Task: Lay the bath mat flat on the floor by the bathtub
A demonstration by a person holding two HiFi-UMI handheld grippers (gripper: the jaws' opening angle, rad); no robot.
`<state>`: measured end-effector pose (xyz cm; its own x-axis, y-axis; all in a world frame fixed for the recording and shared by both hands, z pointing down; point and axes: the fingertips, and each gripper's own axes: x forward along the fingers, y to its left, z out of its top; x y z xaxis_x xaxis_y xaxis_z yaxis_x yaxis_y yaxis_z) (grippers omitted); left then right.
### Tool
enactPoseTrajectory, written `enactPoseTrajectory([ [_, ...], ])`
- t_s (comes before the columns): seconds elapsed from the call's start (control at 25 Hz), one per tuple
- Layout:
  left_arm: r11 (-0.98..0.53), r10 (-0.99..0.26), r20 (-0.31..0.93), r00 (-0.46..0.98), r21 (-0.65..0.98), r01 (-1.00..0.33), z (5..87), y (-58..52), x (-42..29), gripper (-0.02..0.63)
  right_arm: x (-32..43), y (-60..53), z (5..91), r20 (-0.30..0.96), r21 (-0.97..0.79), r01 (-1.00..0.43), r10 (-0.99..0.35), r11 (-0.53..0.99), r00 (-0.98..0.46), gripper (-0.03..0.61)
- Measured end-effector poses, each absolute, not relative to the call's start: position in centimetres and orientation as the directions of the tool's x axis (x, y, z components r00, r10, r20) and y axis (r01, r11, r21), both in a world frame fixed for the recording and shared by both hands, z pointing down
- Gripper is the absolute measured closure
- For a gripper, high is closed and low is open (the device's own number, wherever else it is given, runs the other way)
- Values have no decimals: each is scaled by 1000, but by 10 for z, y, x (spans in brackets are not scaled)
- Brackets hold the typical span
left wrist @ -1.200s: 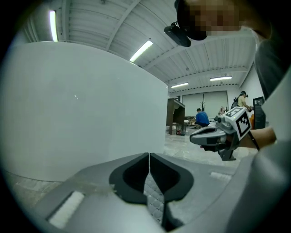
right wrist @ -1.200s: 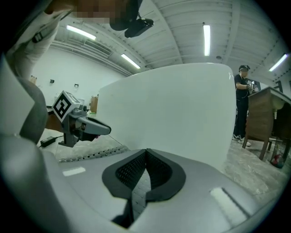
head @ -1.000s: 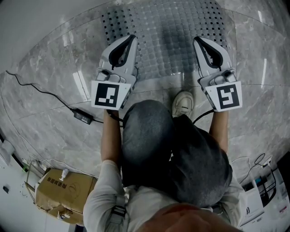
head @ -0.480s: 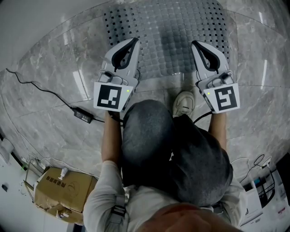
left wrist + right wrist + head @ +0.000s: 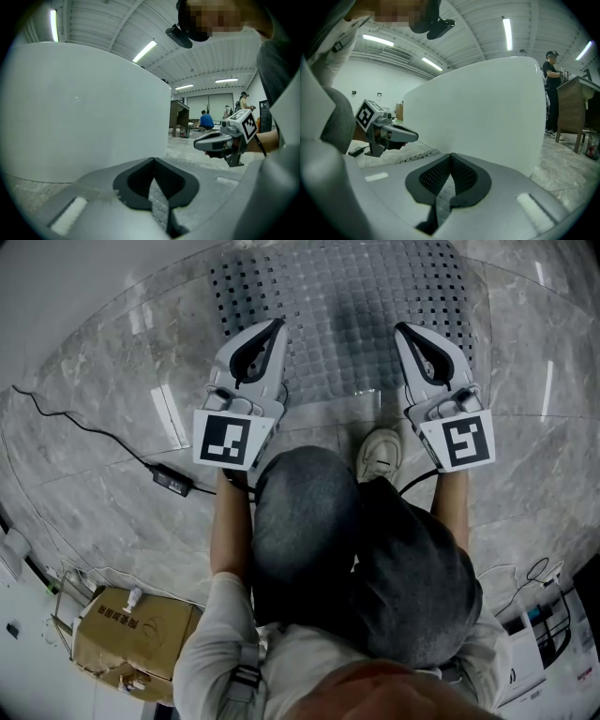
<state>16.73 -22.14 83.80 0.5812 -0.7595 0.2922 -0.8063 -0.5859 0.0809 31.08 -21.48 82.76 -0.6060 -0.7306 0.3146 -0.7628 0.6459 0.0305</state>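
Bathtub (image 5: 84,277): white, smooth, curved wall. It fills the upper left of the head view and the background of both gripper views.

Floor (image 5: 103,418): polished grey marble-look tiles, glossy, probably slick.

Bath mat (image 5: 347,306): top centre of the head view, spread on the floor just beside the bathtub. It is a translucent grey rubbery sheet embossed with small squares, with rows of holes along its edges. Judged light, limp and floppy, somewhat grippy on tile, and apt to fold or trap a ripple. Best taken at the near edge or its 2 near corners, 1 per gripper, and drawn taut.

Left gripper (image 5: 275,324), right gripper (image 5: 403,329): grey plastic shells with black ribbed pads and 1 marker cube each. Both pairs of jaws are clenched together, with no fold seen pinched. The tips sit over the mat's near part, and its pattern shows through the slit behind the pads.
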Motion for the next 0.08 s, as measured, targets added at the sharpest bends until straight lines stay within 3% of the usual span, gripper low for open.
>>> enactPoseTrajectory([
  [0.08,-587,-758,294,582,83,-806,839,-221,169,611,311,-214,828,308,30,-756,-726,654,-615,578],
])
